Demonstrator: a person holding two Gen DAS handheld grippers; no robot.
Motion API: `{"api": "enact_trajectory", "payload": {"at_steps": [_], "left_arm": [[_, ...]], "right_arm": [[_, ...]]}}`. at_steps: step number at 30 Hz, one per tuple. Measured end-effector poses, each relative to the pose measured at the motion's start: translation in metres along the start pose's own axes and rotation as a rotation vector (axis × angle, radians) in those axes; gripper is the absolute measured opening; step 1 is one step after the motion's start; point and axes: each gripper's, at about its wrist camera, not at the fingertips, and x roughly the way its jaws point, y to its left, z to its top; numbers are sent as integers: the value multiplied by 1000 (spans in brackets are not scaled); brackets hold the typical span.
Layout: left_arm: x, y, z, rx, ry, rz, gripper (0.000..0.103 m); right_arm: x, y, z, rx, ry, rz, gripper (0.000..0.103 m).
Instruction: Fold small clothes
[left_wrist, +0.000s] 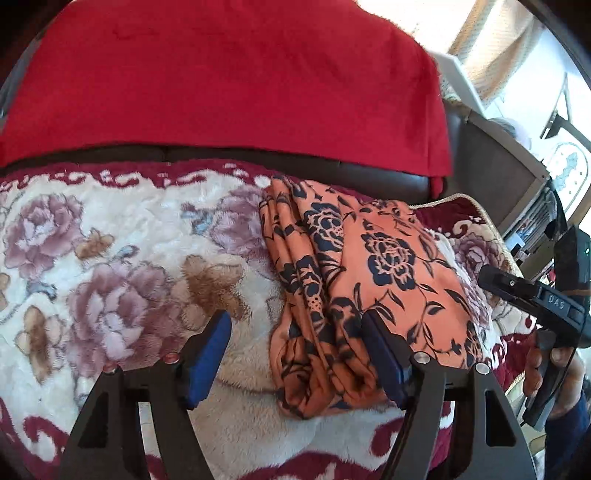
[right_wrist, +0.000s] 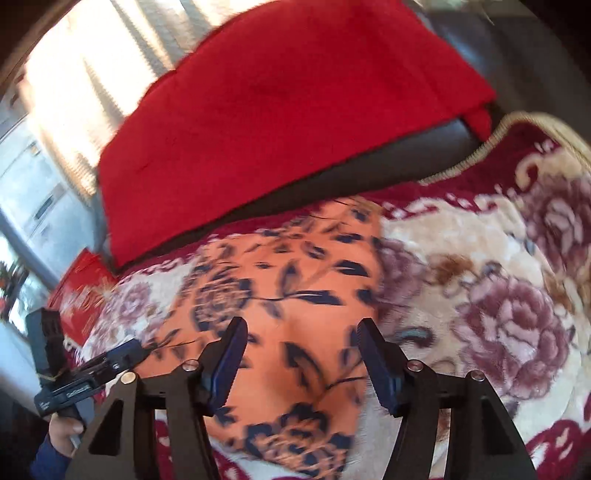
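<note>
A plush cream blanket (left_wrist: 122, 258) patterned with mauve and brown roses and edged in maroon scrollwork was seen spread over a dark leather sofa (left_wrist: 388, 177), and it filled the lower part of both wrist views. A plain bright red fleece cloth (left_wrist: 221, 81) was draped over the sofa's backrest behind it. A second, red patterned cushion or cloth (right_wrist: 79, 291) was visible at the far edge of the seat in the right wrist view, too blurred to be identified further.

The folded orange garment (left_wrist: 369, 280) printed with dark navy flowers and leaves was laid on the blanket, near the backrest, with its stacked folds showing along one long edge. In the left wrist view it was placed right of centre; in the right wrist view it was found directly ahead, softened by motion blur.

The left claw (left_wrist: 295, 354) was held wide, with its blue pads apart; one pad was seen over the garment's folded edge and the other over bare blanket, and nothing was gripped between them. The right claw (right_wrist: 299, 365) was likewise held wide above the middle of the garment, with no fabric pinched. Each black handle was seen in the opposite view, grasped by a hand (left_wrist: 554, 369) in a dark blue sleeve (right_wrist: 48, 458).
</note>
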Motion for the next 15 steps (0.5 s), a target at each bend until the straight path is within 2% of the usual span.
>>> {"api": "enact_trajectory", "payload": {"at_steps": [2,4,5,6,8,10,13,14,15], "left_arm": [[-7,-7,0,34,-29,-10,74],[-3,-14,1,69,-21,3,74],[8,-13,-1,78,22,32,74],[23,-10,-5,73,75,53,69],[38,5,-17,24,132,29,66],[34,9,-22,10,103,11,66],[32,5,-21,32,102,26,67],[31,5,-21,35,103,25,67],[33,5,-20,34,102,21,68]], "right_arm": [[-1,12,6,-15,-5,40,66],[4,21,14,-6,1,91,67],[9,24,18,9,1,114,67],[14,25,20,30,3,134,68],[26,26,22,78,19,166,68],[42,27,28,127,50,207,68],[67,39,38,137,88,261,69],[78,43,42,146,107,288,71],[89,46,43,161,131,301,77]]}}
